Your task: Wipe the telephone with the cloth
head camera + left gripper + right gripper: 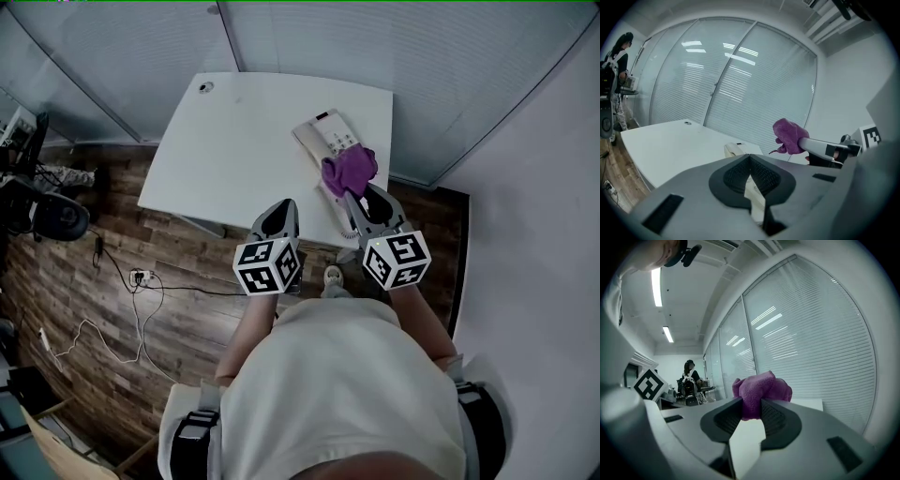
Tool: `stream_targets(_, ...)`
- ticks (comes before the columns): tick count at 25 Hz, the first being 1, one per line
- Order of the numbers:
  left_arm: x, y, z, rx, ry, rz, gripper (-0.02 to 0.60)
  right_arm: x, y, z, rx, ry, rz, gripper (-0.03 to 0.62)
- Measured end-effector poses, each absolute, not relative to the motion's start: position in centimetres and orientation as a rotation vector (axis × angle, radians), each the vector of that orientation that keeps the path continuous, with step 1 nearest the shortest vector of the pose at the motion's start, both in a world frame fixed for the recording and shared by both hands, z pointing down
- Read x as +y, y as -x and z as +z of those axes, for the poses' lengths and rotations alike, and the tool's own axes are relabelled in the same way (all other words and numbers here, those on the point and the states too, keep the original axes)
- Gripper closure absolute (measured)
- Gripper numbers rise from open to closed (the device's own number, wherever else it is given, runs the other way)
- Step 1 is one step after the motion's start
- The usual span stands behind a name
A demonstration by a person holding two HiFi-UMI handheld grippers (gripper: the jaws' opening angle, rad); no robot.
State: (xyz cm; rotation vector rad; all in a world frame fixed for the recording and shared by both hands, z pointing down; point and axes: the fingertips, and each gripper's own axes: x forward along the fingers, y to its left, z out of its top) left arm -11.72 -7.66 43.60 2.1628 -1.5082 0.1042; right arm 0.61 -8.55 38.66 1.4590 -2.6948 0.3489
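Observation:
A white telephone [323,141] lies on the right side of the white table [234,150], partly covered by a purple cloth [350,169]. My right gripper [352,195] is shut on the cloth [759,392] and holds it bunched above the telephone's near end. My left gripper [284,208] is shut with nothing between its jaws, hovering over the table's front edge, left of the telephone. In the left gripper view the telephone [736,149] peeks over the shut jaws and the cloth [789,136] hangs from the right gripper to the right.
Frosted glass walls with blinds [309,47] stand behind the table. A round cable hole [205,87] sits at the table's far left corner. Cables and a power strip [141,277] lie on the wooden floor to the left. A person [616,61] stands far off.

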Motion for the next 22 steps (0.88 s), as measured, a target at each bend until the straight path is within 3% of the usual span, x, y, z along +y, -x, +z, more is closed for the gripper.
stream_targets(22, -17.8, 10.8, 45.9, -1.63, -1.991, 0.062, 0.561, -24.4, 0.2, 40.8, -2.734, -1.21, 0.318, 0.471)
